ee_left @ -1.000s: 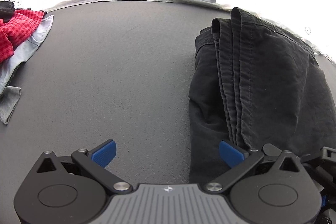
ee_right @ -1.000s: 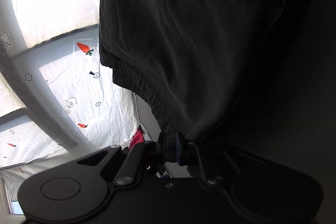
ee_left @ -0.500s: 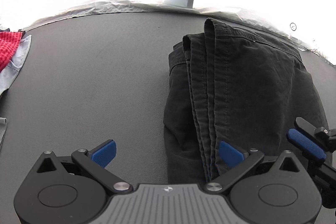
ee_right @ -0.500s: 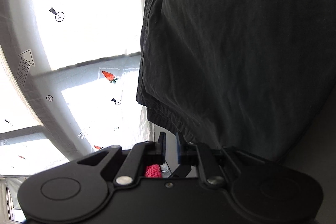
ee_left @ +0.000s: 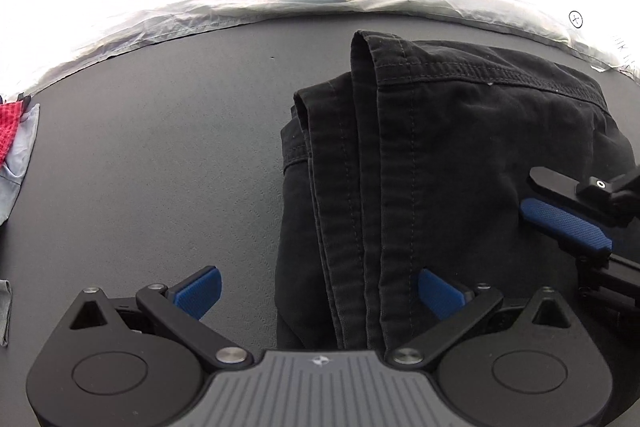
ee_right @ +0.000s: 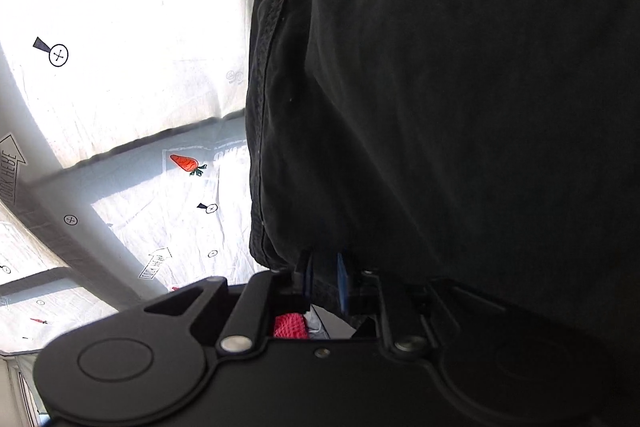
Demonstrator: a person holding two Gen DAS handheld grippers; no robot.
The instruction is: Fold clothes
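Note:
A black garment (ee_left: 440, 155) lies folded in layers on the dark grey table (ee_left: 160, 155), right of centre in the left wrist view. My left gripper (ee_left: 318, 291) is open and empty, its right fingertip over the garment's near edge. My right gripper (ee_left: 564, 219) enters from the right over the garment. In the right wrist view the garment (ee_right: 440, 87) fills most of the frame. There my right gripper (ee_right: 322, 281) has its pads slightly apart with a bit of dark fabric edge between them; whether it still grips is unclear.
A pile of other clothes with a red checked piece (ee_left: 10, 131) and a light blue-grey piece (ee_left: 20, 155) sits at the table's left edge. A white printed sheet (ee_left: 200, 15) covers the surface beyond the far edge. The red cloth (ee_right: 290, 325) peeks behind the right gripper.
The garment's held part has come down flat onto the folded stack. My right gripper's pads have parted slightly and it has moved further into the left view. The left camera has shifted right.

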